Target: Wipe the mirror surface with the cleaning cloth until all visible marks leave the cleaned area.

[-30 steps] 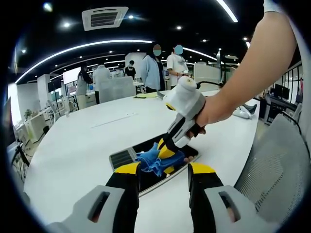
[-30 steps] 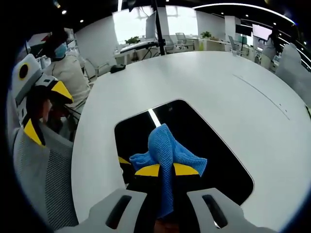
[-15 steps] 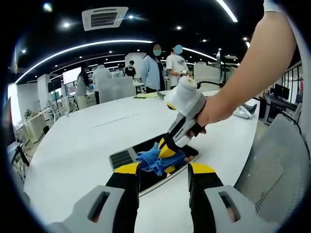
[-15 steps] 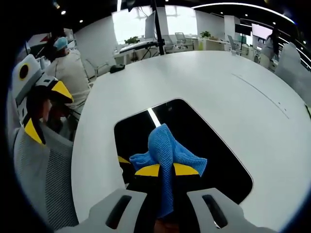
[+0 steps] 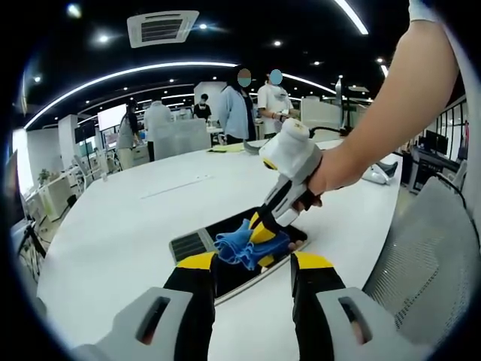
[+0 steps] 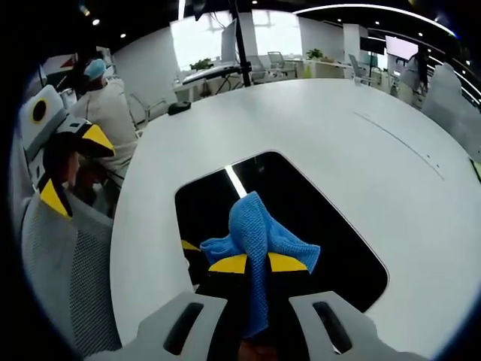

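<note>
A rectangular mirror lies flat on the white table, its dark glass reflecting a ceiling light strip. My right gripper is shut on a blue cleaning cloth, which rests on the mirror's near part. From the left gripper view, that right gripper comes down from a person's hand and presses the blue cloth onto the mirror. My left gripper hovers open just short of the mirror's near edge, nothing between its fingers. The left gripper also shows at the left of the right gripper view.
A grey mesh chair stands at the table's right side. Several people stand beyond the far edge among office desks. A seated person in a mask is near the table's far left. White tabletop surrounds the mirror.
The right gripper has tilted and slid slightly across the mirror with the cloth, toward the right in the left gripper view. The left gripper stays put.
</note>
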`<state>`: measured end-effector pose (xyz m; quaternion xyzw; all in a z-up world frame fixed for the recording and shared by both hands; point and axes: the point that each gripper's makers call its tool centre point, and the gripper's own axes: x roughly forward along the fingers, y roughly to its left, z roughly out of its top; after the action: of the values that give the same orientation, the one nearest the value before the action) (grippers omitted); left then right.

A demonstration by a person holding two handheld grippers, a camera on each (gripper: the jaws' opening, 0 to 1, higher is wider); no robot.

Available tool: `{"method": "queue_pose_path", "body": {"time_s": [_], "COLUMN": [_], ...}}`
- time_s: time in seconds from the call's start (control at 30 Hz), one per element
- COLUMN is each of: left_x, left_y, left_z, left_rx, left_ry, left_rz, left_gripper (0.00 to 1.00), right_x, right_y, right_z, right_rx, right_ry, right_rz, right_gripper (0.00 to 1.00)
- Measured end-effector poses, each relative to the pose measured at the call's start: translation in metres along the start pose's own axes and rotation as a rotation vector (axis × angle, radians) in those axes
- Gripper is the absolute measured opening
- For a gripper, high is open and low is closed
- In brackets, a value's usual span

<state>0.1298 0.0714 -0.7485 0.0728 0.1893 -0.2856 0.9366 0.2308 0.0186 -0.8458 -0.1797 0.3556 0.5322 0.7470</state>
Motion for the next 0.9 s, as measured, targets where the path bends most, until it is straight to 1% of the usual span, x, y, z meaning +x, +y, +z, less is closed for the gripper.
{"method": "queue_pose_path", "body": {"time_s": [0.9], "left_x": [0.0008], "left_y": [-0.0004], "left_z": [-0.0005], "left_rx": [0.0], "left_ry": [-0.002], "left_rz": [-0.001], "left_gripper": [0.38], "right_x": [-0.0083], "right_y": [-0.0061], "right_z": [-0.0076], "right_rx": [0.013], "right_ry": [0.003], "right_rz": [-0.014], "right_gripper": [0.03]}}
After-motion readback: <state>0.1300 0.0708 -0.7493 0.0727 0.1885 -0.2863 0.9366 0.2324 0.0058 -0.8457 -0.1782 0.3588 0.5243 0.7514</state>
